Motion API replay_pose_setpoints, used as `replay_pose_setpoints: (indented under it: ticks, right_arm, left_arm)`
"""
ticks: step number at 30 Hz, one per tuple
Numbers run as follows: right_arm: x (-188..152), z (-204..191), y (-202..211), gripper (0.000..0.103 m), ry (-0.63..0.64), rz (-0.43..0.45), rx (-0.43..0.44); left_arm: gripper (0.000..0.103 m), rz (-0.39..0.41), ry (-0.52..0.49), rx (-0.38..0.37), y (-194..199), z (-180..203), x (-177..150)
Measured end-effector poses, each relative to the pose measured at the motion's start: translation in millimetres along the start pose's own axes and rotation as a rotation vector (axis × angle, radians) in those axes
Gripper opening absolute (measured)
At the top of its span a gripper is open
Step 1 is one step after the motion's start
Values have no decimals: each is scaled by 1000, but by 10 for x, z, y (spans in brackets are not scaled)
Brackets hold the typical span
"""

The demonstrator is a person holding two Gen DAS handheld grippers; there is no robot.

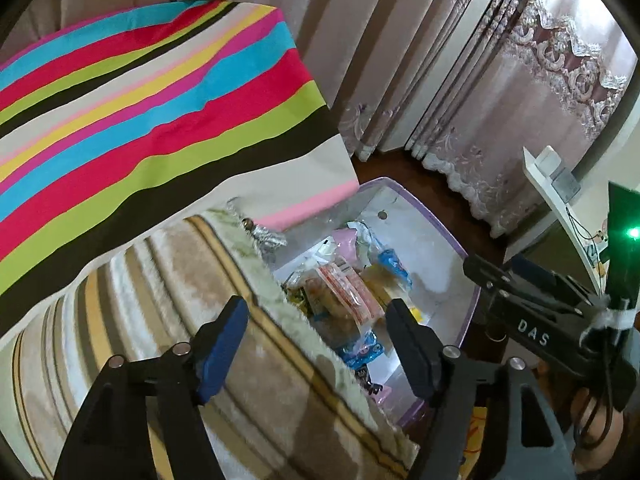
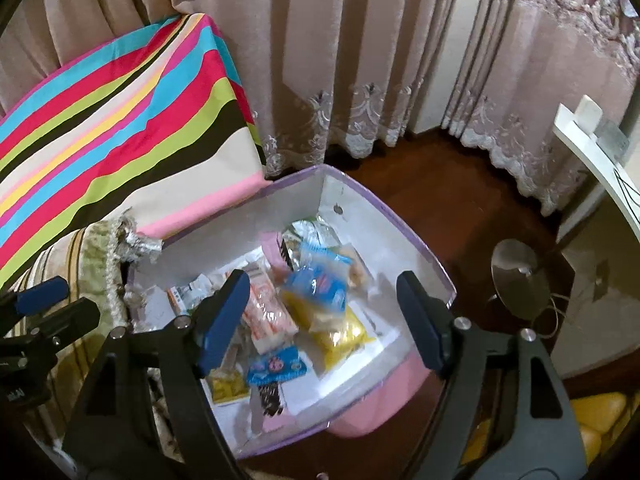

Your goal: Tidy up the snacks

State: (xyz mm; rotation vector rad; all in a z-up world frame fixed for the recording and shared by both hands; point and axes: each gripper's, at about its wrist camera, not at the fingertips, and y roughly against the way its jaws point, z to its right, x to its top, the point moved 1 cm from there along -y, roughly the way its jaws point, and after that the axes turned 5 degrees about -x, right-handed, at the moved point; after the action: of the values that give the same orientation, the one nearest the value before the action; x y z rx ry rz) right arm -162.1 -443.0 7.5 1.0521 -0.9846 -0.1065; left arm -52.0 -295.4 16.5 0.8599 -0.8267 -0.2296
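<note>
A storage box [image 2: 404, 216] with a purple rim and white inside stands on the dark floor beside the bed. It holds several snack packets: an orange-white pack [image 2: 266, 312], a blue pack [image 2: 320, 286], a yellow pack [image 2: 340, 332]. My right gripper [image 2: 322, 316] is open and empty, hovering above the box. My left gripper [image 1: 316, 348] is open and empty over the bed's edge, with the box [image 1: 452, 248] and the snacks [image 1: 348, 292] just beyond it. A silver foil packet [image 2: 140, 246] lies on the bed edge by the box's corner.
A striped beige blanket [image 1: 132, 320] and a bright striped cloth [image 1: 140, 100] cover the bed at left. Curtains [image 2: 340, 60] hang behind. A white table [image 2: 592, 160] and a round metal lamp base [image 2: 520, 276] stand at right. The other gripper [image 1: 540, 312] shows at right in the left wrist view.
</note>
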Motion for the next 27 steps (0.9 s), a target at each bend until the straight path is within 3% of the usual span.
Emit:
replay_pose_setpoints:
  ticks: [9, 15, 19, 27]
  right_arm:
    - [-119, -42, 62, 82, 8, 11, -26]
    - [-135, 21, -16, 82, -6, -3, -34]
    - [-137, 59, -62, 82, -17, -17, -34]
    - [-157, 82, -105, 82, -17, -35, -41]
  left_arm:
    - [89, 11, -15, -19, -51, 4, -45]
    - [95, 17, 33, -48, -54, -32, 8]
    - [102, 7, 14, -26, -98, 27, 21]
    - [103, -37, -12, 74, -238, 108, 14]
